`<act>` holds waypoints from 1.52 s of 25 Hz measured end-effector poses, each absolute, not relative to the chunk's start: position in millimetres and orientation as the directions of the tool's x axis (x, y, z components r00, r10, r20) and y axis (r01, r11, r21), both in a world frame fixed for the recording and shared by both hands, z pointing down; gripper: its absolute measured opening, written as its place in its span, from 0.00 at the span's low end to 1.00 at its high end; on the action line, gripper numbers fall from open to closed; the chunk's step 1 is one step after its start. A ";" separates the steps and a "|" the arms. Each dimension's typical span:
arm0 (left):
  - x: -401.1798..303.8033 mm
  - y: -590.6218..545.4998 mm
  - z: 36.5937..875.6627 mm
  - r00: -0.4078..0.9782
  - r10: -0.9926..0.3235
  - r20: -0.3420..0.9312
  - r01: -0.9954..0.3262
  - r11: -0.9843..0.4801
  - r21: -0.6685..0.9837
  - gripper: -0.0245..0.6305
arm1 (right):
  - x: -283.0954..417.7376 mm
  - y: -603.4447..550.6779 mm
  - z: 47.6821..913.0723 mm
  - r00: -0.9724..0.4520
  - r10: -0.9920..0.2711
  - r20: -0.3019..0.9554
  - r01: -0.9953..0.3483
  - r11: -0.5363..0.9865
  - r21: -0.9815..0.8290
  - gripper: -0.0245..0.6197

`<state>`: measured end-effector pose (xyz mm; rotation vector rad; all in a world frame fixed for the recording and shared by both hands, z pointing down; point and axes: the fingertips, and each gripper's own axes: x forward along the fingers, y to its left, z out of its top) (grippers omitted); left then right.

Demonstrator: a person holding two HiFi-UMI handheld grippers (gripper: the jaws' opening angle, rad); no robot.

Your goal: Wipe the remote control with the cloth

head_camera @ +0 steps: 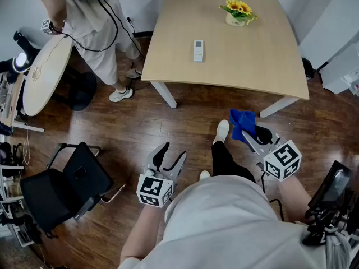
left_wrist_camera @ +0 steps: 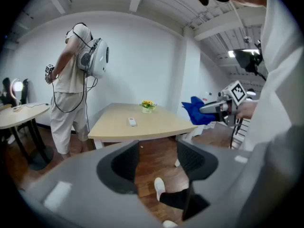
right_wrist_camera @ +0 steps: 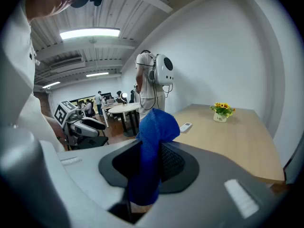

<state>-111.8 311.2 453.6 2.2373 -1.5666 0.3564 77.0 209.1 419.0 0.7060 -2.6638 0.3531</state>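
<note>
Pinching the cloth [head_camera: 241,121] tight in the right gripper [head_camera: 253,136] jaws; holding the left gripper [head_camera: 171,153] jaws a little apart, empty. Not wiping yet, remote control [head_camera: 198,50] lying far off on the table [head_camera: 252,66]. Next, likely stepping closer and lowering the cloth onto it.

Small, clipped and tucked away
Buttons on the remote [head_camera: 198,50] too tiny to read; the cloth [right_wrist_camera: 154,125] vanishes down into the right gripper [right_wrist_camera: 148,161]; the bystander [head_camera: 92,27] is cropped at the top edge.

An open office or lab: wooden floor [head_camera: 185,128], work tables [head_camera: 241,55], black office chair [head_camera: 73,189], ceiling strip lights [right_wrist_camera: 90,33].
</note>
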 end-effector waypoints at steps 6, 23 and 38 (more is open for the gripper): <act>-128.3 205.9 458.7 0.280 -0.829 0.484 -0.960 -0.246 0.134 0.45 | 65.0 102.6 420.5 -0.820 -0.418 0.391 -0.511 0.843 -0.169 0.19; -118.8 -98.4 535.0 0.290 -0.710 0.642 -0.955 -0.174 0.239 0.62 | 44.8 -116.9 435.3 -0.809 -0.369 0.457 -0.503 0.837 -0.215 0.19; -126.4 -180.1 665.5 0.217 -0.605 0.766 -0.975 -0.103 0.195 0.71 | 16.7 -145.6 451.9 -0.705 -0.398 0.587 -0.624 0.741 -0.247 0.19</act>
